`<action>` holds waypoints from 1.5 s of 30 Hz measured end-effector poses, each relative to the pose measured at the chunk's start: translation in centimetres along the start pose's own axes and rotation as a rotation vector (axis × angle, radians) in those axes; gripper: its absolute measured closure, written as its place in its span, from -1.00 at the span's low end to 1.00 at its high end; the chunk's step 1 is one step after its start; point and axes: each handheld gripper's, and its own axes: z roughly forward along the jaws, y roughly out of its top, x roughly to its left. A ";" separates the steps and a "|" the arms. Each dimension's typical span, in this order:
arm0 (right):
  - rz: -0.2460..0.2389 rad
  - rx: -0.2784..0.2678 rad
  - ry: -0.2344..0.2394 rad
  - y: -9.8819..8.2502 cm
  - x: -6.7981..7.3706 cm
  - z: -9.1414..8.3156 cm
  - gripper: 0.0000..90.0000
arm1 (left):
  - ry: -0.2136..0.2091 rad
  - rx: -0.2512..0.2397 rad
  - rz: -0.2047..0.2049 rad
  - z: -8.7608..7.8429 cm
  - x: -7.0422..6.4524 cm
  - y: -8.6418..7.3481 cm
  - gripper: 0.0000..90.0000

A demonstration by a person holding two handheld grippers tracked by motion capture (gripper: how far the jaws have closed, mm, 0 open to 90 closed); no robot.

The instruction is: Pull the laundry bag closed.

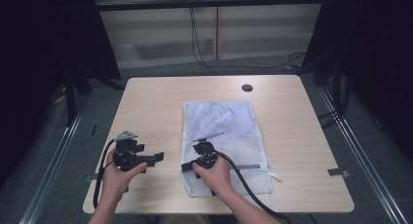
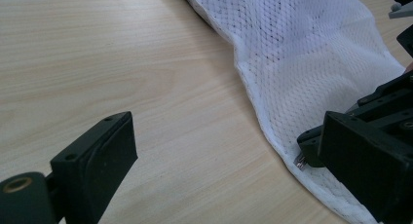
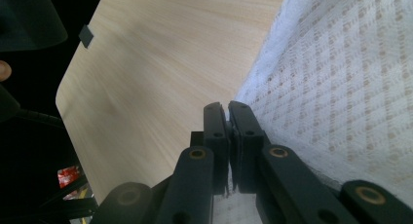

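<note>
One white mesh bag lies flat by the bench's near edge. The right tool is clenched on its left hem; the left tool waits released beside it. Only the first pinch looks done; lifting or opening the bag is left.

Your left hand holds the left tool at the lower left of the high view, jaws set wide apart. Your right hand holds the right tool at lower centre, jaws pressed together, tips pointing left.
</note>
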 end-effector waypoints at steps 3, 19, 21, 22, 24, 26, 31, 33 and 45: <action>-0.006 -0.006 0.008 0.0 0.0 -0.3 0.94 | -0.016 0.001 -0.007 0.0 -0.1 -0.1 -0.85; 0.008 -0.060 0.042 0.4 -0.2 -2.3 0.94 | -0.091 0.011 -0.027 0.8 -1.2 -0.4 -0.85; 0.016 -0.066 0.046 0.5 -0.3 -2.6 0.94 | -0.096 0.018 -0.025 1.0 -1.3 -0.5 -0.85; 0.018 -0.069 0.050 0.5 -0.3 -2.7 0.94 | -0.103 0.029 -0.019 1.1 -1.4 -0.5 -0.85; 0.017 -0.079 0.052 0.6 -0.3 -3.0 0.94 | -0.114 0.036 -0.020 1.4 -1.6 -0.6 -0.85; 0.018 -0.089 0.054 0.7 -0.3 -3.2 0.94 | -0.124 0.037 -0.025 1.6 -1.9 -0.7 -0.85; 0.023 -0.095 0.053 0.7 -0.3 -3.4 0.94 | -0.142 0.044 -0.028 1.9 -2.1 -0.8 -0.85; 0.017 -0.105 0.053 0.8 -0.3 -3.5 0.94 | -0.149 0.047 -0.036 2.1 -2.3 -0.8 -0.85; 0.015 -0.120 0.061 1.0 -0.3 -3.9 0.94 | -0.193 0.074 -0.037 3.0 -2.9 -1.2 -0.85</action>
